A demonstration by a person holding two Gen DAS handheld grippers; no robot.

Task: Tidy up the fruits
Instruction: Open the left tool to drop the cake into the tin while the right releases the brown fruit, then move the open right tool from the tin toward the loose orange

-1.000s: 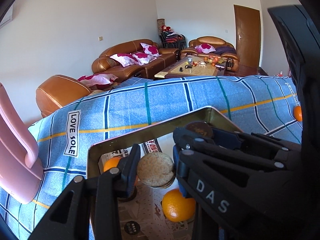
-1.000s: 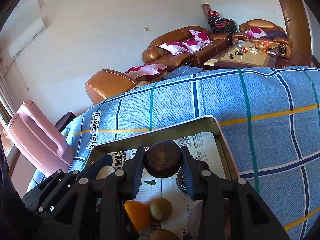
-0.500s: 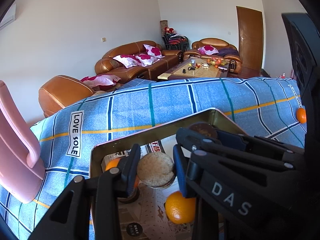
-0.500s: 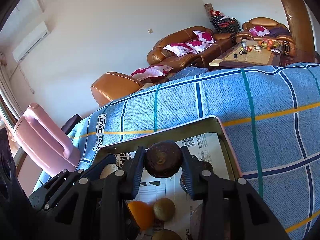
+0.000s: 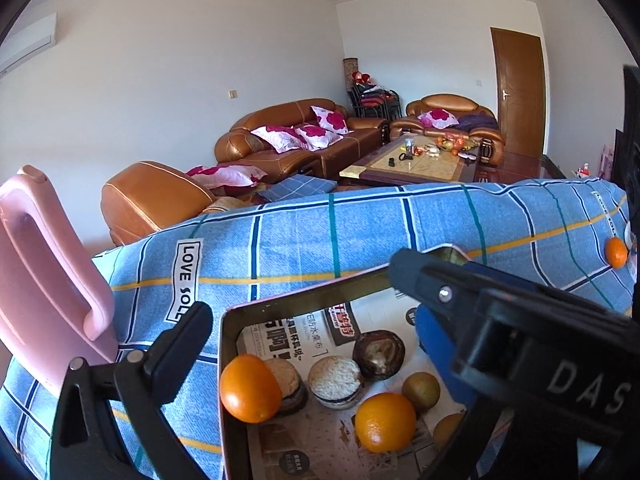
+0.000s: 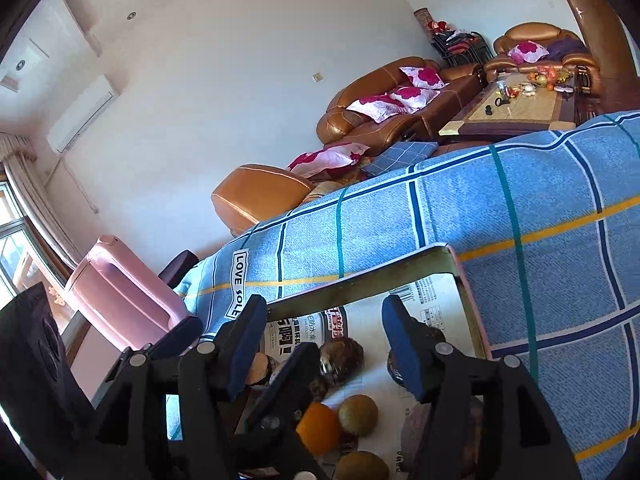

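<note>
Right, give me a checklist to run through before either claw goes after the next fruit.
1. Left claw empty: ok, jaws opening, nothing between them.
2. Right claw empty: ok, jaws opening, nothing between them.
3. Released fruits inside the tray: ok, the pale rough fruit and dark brown fruit rest on the newspaper.
4. Stray fruit left: not ok, a small orange sits out on the blue cloth.
5. Tray room: cannot tell, near end hidden.
</note>
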